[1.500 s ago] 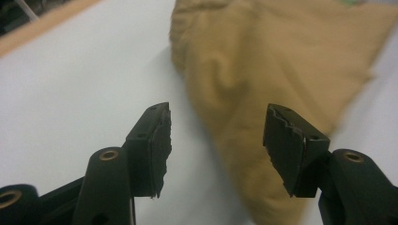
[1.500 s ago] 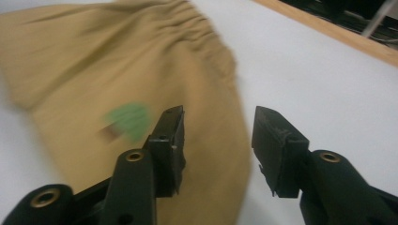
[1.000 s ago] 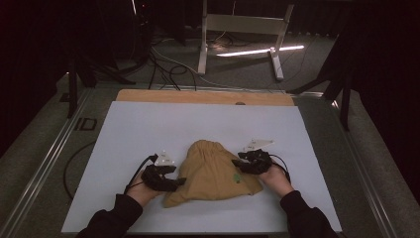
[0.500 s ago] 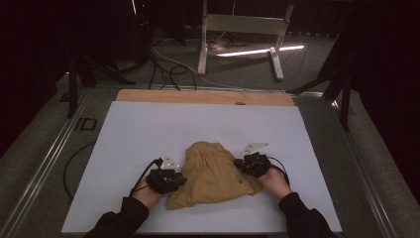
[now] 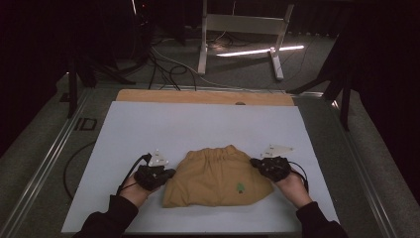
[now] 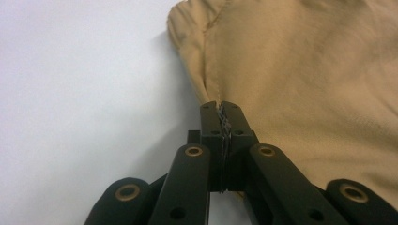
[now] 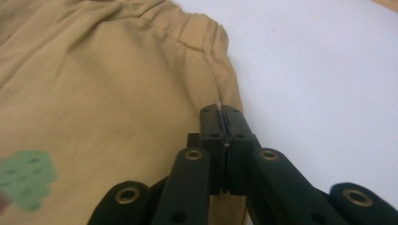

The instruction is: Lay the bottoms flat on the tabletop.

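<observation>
A: Tan shorts lying flat on a white sheet, elastic waistband toward the far edge, small green tree print near the right side of the cloth.

B: And relative to the left gripper?

A: Left side seam of the shorts caught right at the tips. Jaws just closed, now clenched on the fabric edge, a thin ridge of cloth pinched between the pads. Bulk of the garment spreading ahead and to the right of the jaws in the left gripper view; bare white sheet to their left.

B: Right gripper?

A: Mirror of that. Jaws just closed here too, clamped on the right side seam just below the gathered waistband, a sliver of tan fabric showing between the tips. Garment ahead and to the left of the jaws in the right gripper view, green print low at the left, white sheet to the right.

B: Seen from above?

A: Shorts stretched between the two grippers, one at each side, both touching the cloth. Hands and dark sleeves entering from the near edge. Wooden board beyond the far edge of the sheet.
</observation>
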Demonstrator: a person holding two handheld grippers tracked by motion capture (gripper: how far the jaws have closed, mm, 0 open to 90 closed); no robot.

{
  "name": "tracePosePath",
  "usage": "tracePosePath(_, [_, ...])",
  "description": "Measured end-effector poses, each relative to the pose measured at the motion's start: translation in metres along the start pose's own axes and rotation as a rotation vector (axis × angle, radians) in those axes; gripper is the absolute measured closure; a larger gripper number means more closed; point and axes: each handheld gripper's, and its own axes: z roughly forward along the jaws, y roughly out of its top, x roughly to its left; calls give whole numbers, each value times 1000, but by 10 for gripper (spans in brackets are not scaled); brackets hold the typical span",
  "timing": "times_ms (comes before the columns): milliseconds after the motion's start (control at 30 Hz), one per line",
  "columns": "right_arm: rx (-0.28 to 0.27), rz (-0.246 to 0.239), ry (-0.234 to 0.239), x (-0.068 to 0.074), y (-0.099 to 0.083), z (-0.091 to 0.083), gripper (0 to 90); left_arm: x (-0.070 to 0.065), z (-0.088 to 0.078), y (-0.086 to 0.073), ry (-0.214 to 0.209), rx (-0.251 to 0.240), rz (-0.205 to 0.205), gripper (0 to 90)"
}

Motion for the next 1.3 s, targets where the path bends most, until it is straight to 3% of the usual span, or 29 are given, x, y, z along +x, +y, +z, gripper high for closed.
tracePosePath(33, [3,15,10,1,-3,-4,885,-1,-1,-1,-7,6,9,900])
tracePosePath(200, [55,2,13,15,-19,-11,885,-9,4,-4,-38,39,37,898])
tracePosePath(300, [85,14,9,18,-26,-9,883,-10,11,-4,-48,47,31,892])
tracePosePath(367, [94,-1,5,19,-28,-8,880,-10,17,-4,-83,69,41,891])
tracePosePath(467, [109,-7,2,21,-30,-6,880,-7,23,-6,-96,85,33,891])
tracePosePath(567, [128,-34,-8,26,-33,-1,880,-7,24,-5,-95,83,35,891])
tracePosePath(733, [121,-10,-13,24,-30,-6,869,-4,19,-2,-92,64,19,876])
tracePosePath(833, [105,9,-23,24,-26,-11,814,-2,15,0,-75,44,15,737])
tracePosePath(867, [86,10,-18,24,-23,-14,747,-1,13,3,-64,20,-15,737])
tracePosePath(900, [53,22,5,23,-16,-17,710,-1,13,4,-61,14,-21,620])
tracePosePath(933, [50,26,5,23,-14,-18,683,-1,13,6,-53,10,-29,585])
tracePosePath(1000, [22,22,5,20,-7,-18,596,-2,13,9,-39,1,-37,539])
tracePosePath(1133, [-10,44,33,14,7,-6,528,0,16,14,-17,-25,-82,482])
tracePosePath(1300, [32,56,42,6,11,22,515,5,31,17,-64,-19,-127,454])
